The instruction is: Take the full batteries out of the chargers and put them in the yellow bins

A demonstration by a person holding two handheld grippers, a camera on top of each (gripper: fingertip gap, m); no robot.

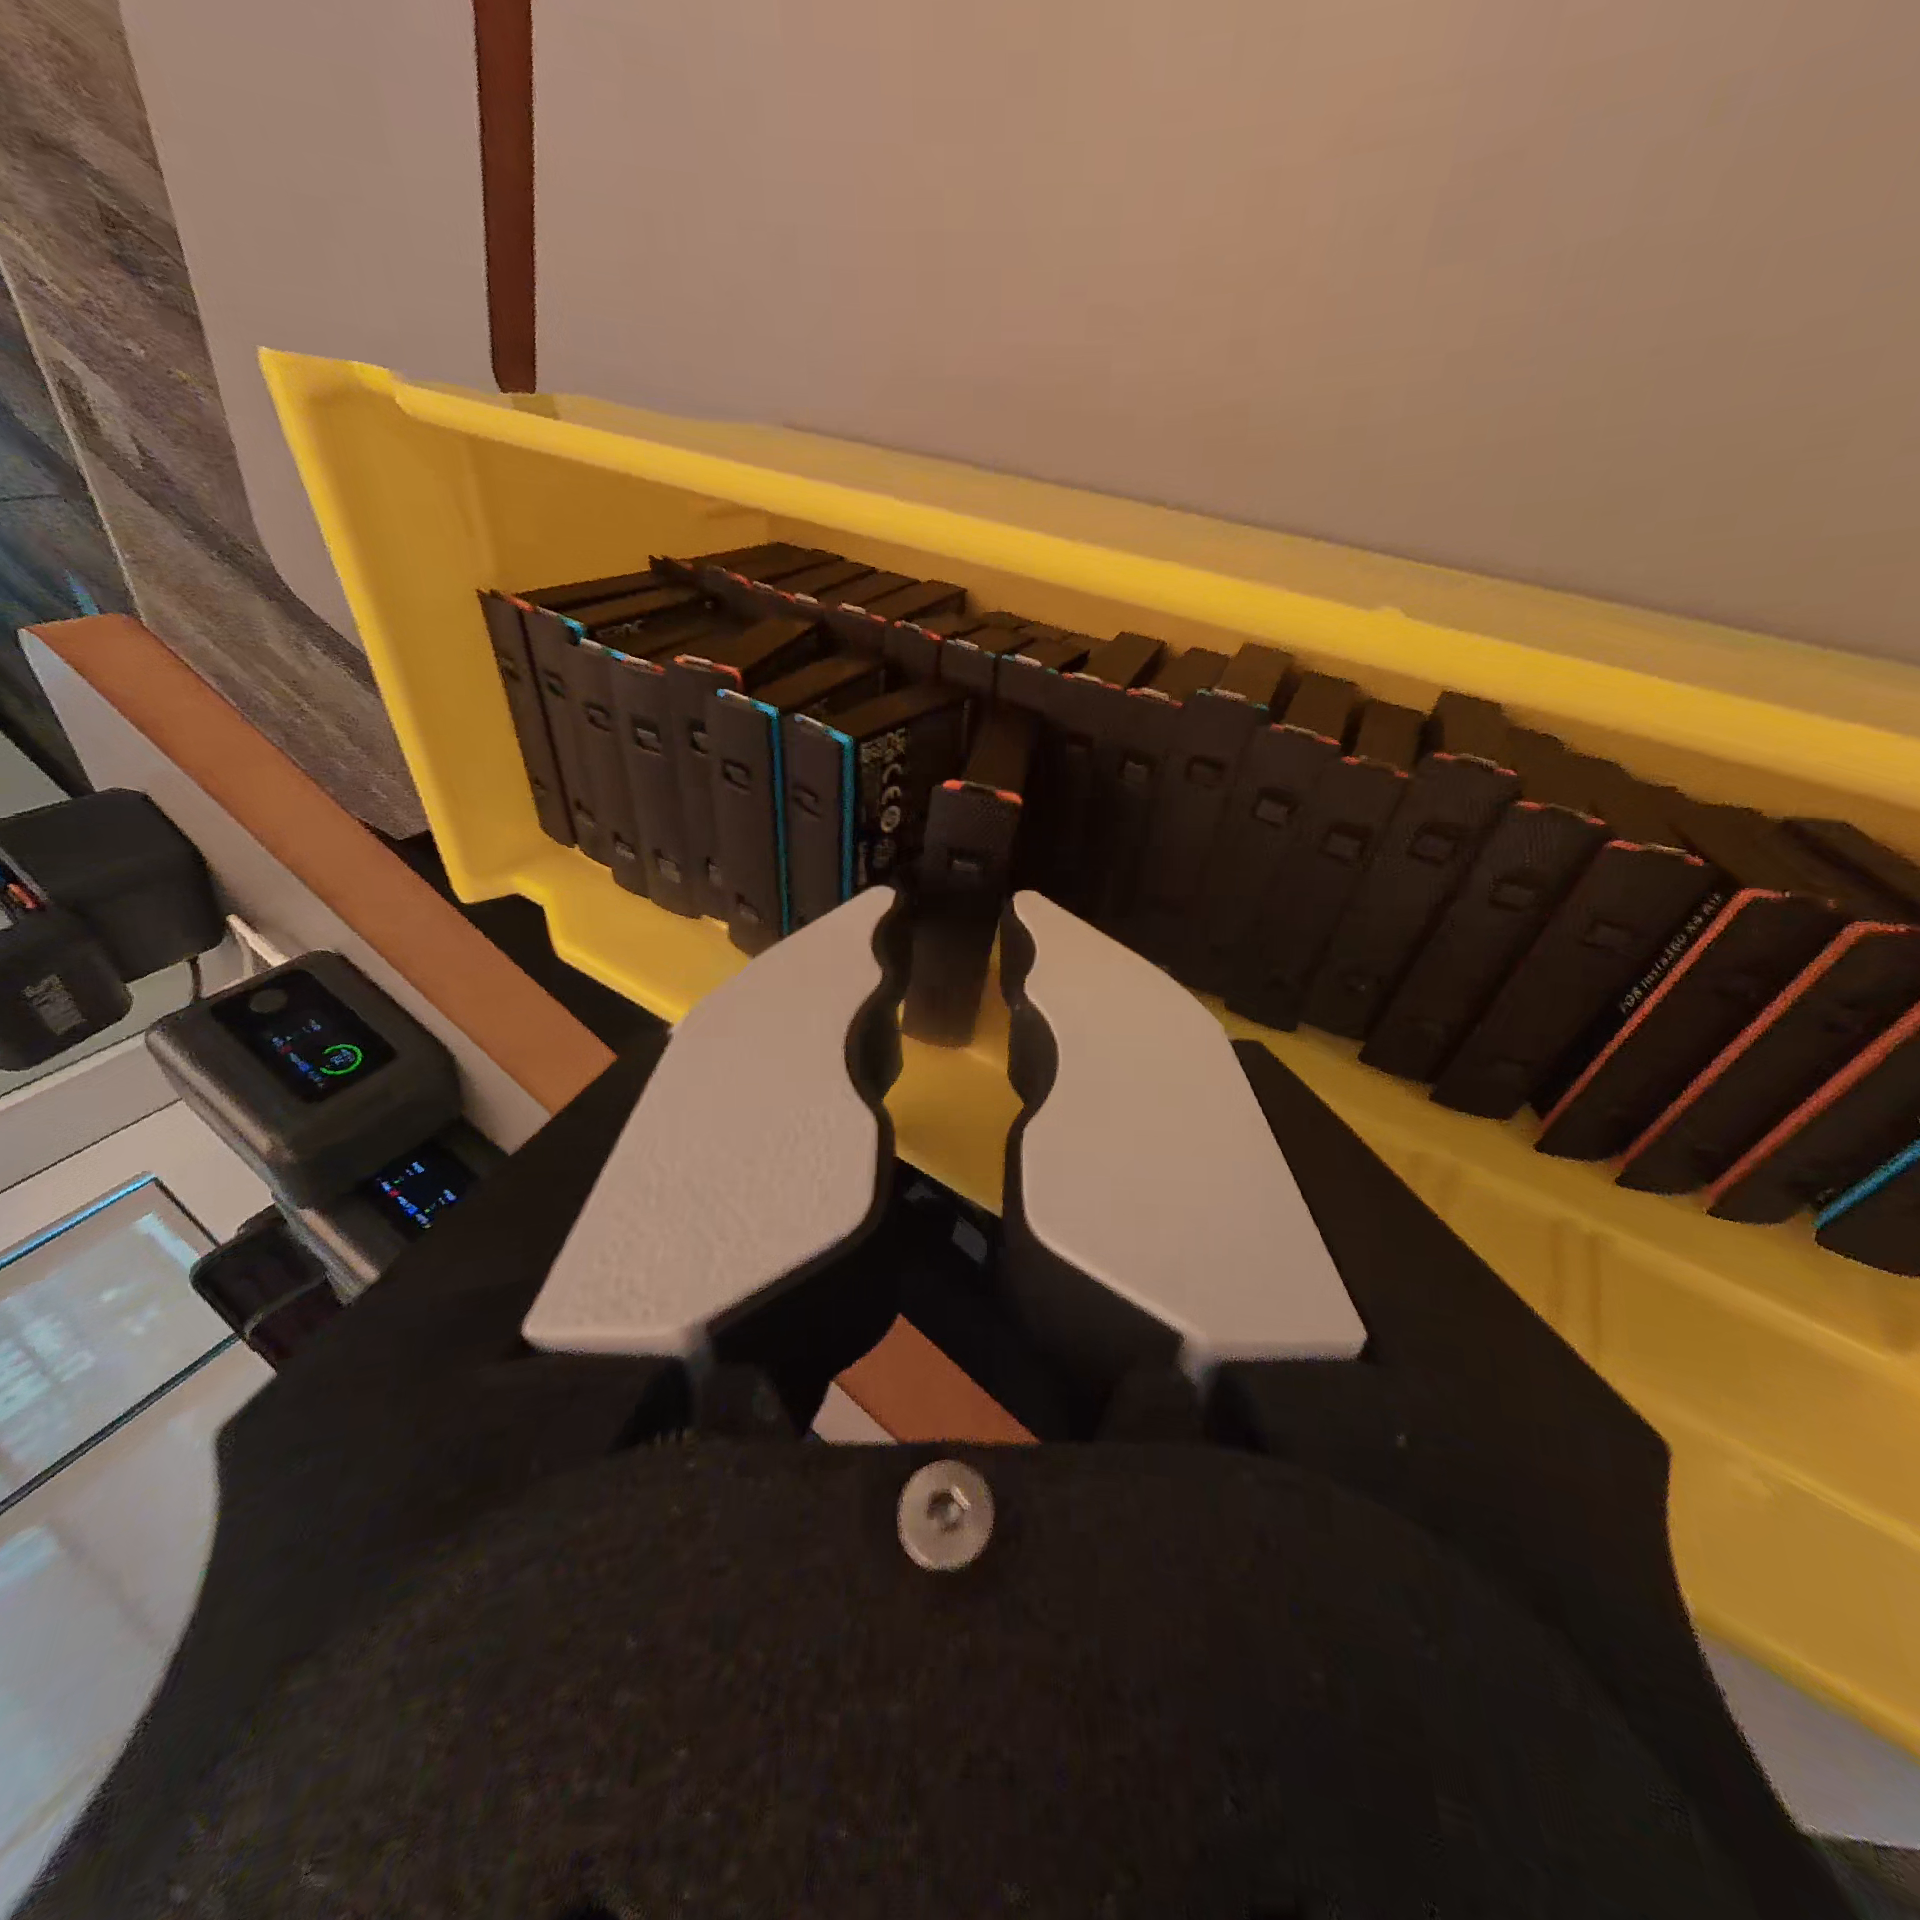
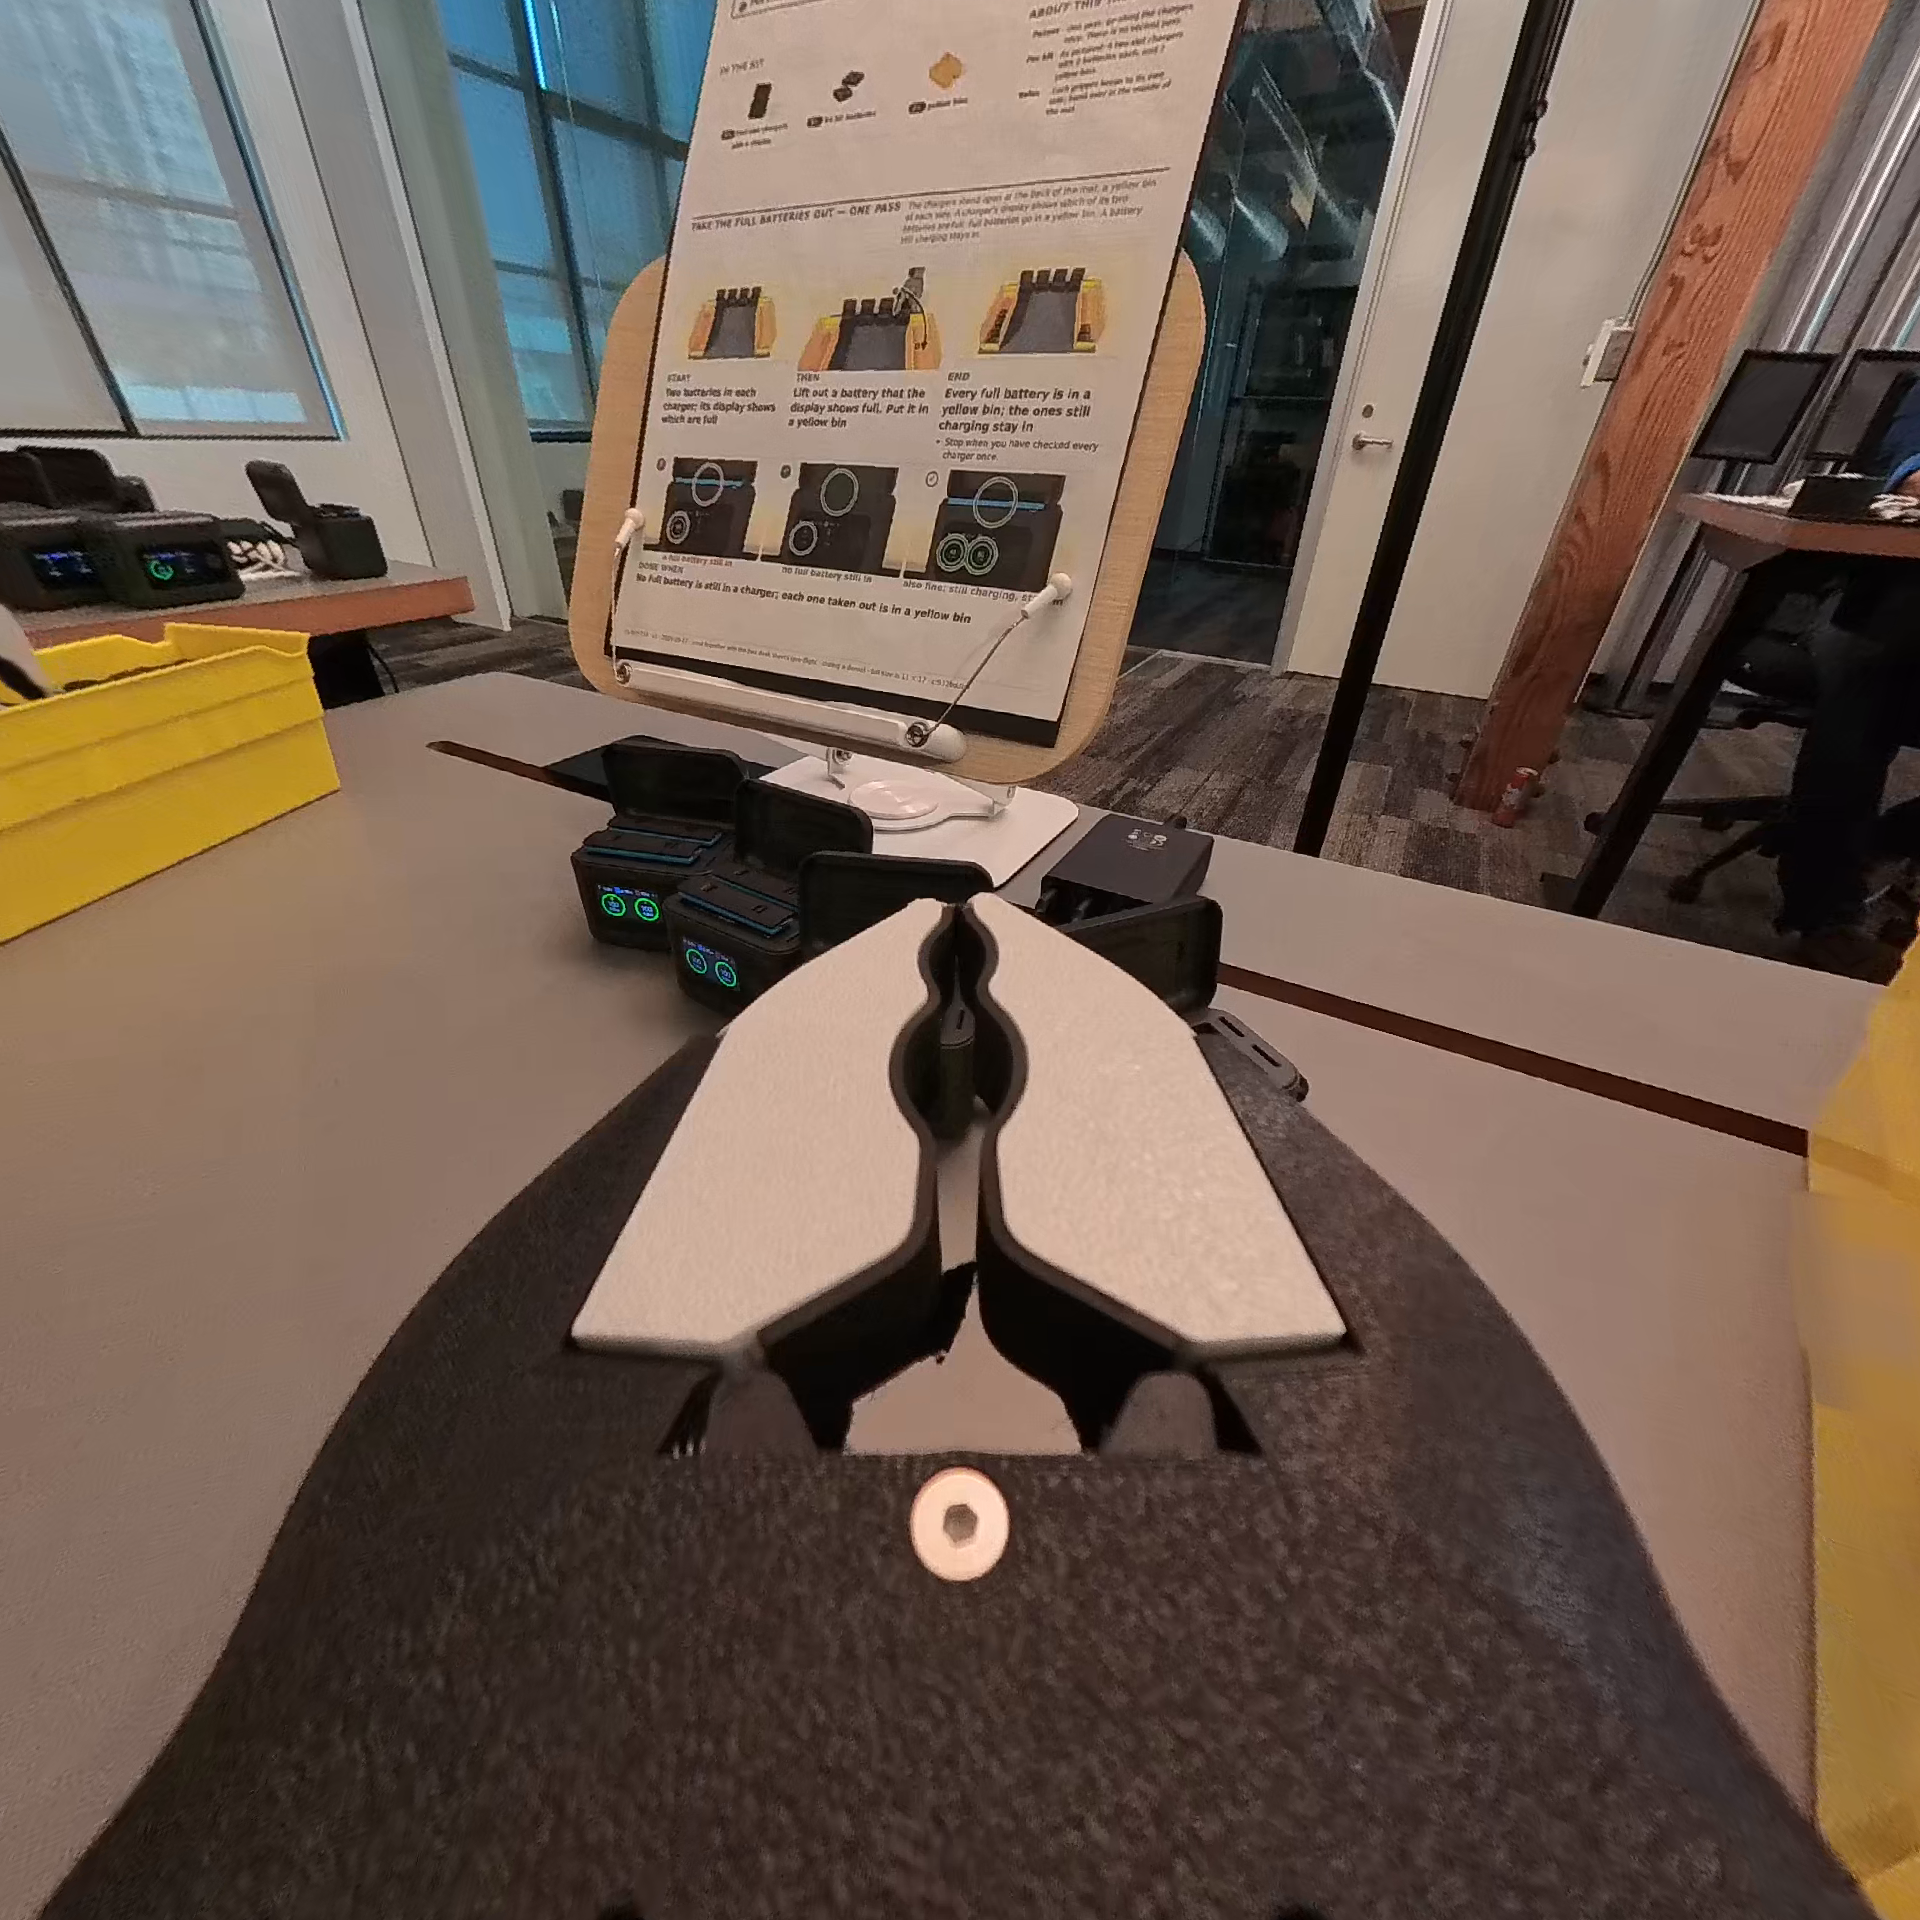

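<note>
Over the yellow bin (image 1: 1039, 540), the left hand-held gripper (image 1: 948, 914) stands narrowly parted around an upright black battery (image 1: 961, 894) among the packed rows. Above the grey tabletop (image 2: 312, 1039), the right hand-held gripper (image 2: 958, 920) is closed on a small dark battery (image 2: 954, 1060), with open chargers (image 2: 717, 894) just beyond and a second yellow bin (image 2: 156, 748) far left.

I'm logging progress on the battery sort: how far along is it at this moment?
Well along, not finished. Done: the yellow bin already holds a long row of batteries. In hand: the left gripper has a battery between its fingers over that bin; the right gripper is shut on a dark battery. Left: two open chargers with lit displays have batteries seated.
</note>
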